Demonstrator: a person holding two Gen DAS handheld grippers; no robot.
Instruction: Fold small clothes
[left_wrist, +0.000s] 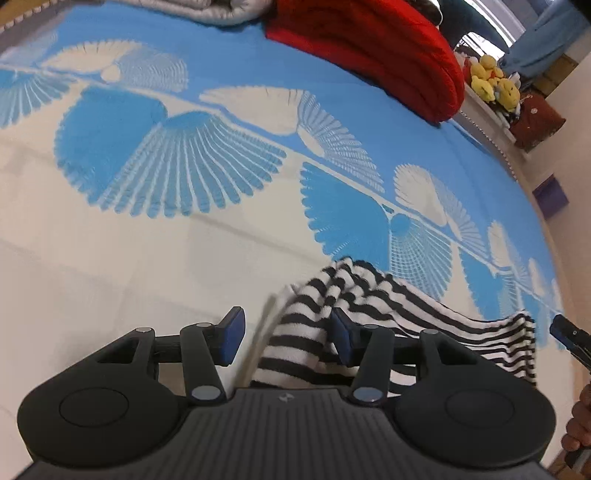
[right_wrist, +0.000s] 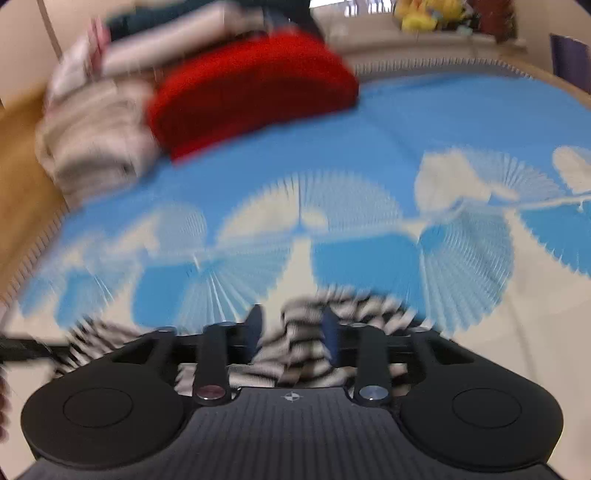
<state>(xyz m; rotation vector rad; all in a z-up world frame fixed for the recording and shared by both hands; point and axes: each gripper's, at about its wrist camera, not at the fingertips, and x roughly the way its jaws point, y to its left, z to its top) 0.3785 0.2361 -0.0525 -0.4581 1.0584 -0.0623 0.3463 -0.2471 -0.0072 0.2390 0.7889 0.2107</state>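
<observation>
Your left claw sits nearest the lens, blue pads spread about half apart. The striped garment, black and white bands, lies bunched between them; the right pad touches the cloth, the left pad stands clear, so nothing is clamped. From there the garment drapes away to the right over the bedspread, cream near you, blue with white fan shapes farther out. At that right edge you can see the tip of your right claw and part of your hand.

Right wrist view is badly blurred. Your right claw is also about half apart, with the same striped garment heaped between the pads; probably loose, not pinched, but the blur won't let you be sure.

Farther out: red knit bundle at the far side of the bed, grey-beige folded blankets beside it, yellow plush toys on a ledge past the bed edge.
</observation>
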